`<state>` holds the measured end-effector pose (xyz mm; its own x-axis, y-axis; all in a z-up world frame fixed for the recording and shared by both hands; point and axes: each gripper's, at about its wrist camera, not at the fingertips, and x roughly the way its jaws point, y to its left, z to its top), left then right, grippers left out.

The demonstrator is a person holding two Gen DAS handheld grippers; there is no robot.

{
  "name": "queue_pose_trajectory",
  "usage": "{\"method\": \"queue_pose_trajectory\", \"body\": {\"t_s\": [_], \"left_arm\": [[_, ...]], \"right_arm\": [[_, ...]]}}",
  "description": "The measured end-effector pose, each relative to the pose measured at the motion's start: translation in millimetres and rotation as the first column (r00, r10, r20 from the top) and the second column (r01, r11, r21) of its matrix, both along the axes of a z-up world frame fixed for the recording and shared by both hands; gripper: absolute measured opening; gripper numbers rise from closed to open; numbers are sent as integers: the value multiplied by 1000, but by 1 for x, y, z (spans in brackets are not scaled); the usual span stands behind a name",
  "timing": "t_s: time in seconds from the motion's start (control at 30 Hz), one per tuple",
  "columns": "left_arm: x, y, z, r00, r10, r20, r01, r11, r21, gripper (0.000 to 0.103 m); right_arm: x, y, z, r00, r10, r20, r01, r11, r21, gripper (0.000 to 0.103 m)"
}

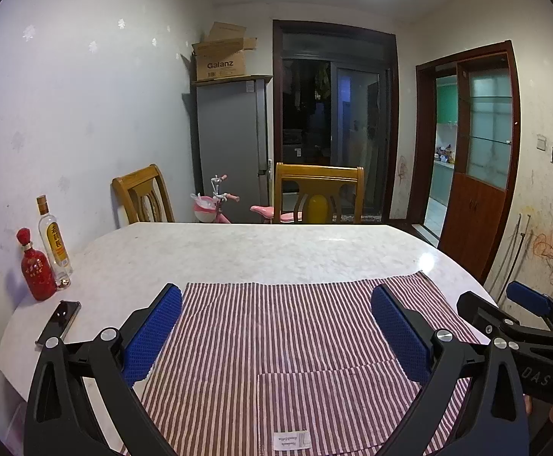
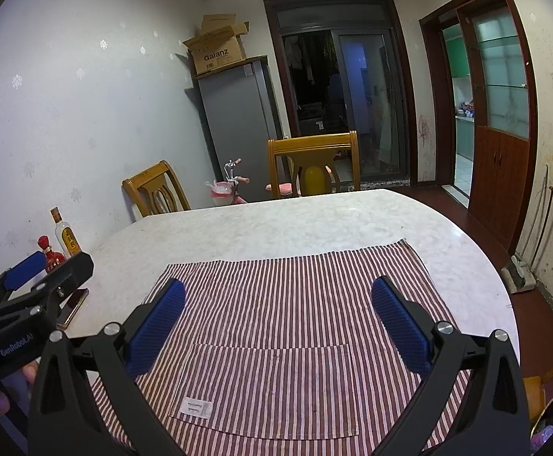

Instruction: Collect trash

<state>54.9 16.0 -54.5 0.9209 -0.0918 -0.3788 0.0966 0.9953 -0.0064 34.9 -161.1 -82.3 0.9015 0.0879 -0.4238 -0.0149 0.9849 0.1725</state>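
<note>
Your left gripper (image 1: 276,326) and right gripper (image 2: 278,323) both hang with jaws spread wide and empty above the striped cloth (image 1: 288,342) on the table (image 1: 238,250). No trash shows; two bottles (image 1: 45,254) and a phone (image 1: 59,321) sit at the left edge.

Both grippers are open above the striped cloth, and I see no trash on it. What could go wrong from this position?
Two bottles stand upright at the table edge by the wall; a sweep of the left gripper could tip them. A phone lies nearby and might be taken for trash. Closing the jaws low could pinch the cloth and drag it.
</note>
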Motion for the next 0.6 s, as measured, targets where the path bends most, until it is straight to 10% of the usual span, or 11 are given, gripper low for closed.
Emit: {"method": "queue_pose_trajectory", "body": {"t_s": [0.6], "left_arm": [[2, 4, 0, 1000, -25, -3, 25, 1000, -10, 97]], "right_arm": [[1, 2, -2, 1000, 2, -3, -2, 1000, -2, 98]]}}
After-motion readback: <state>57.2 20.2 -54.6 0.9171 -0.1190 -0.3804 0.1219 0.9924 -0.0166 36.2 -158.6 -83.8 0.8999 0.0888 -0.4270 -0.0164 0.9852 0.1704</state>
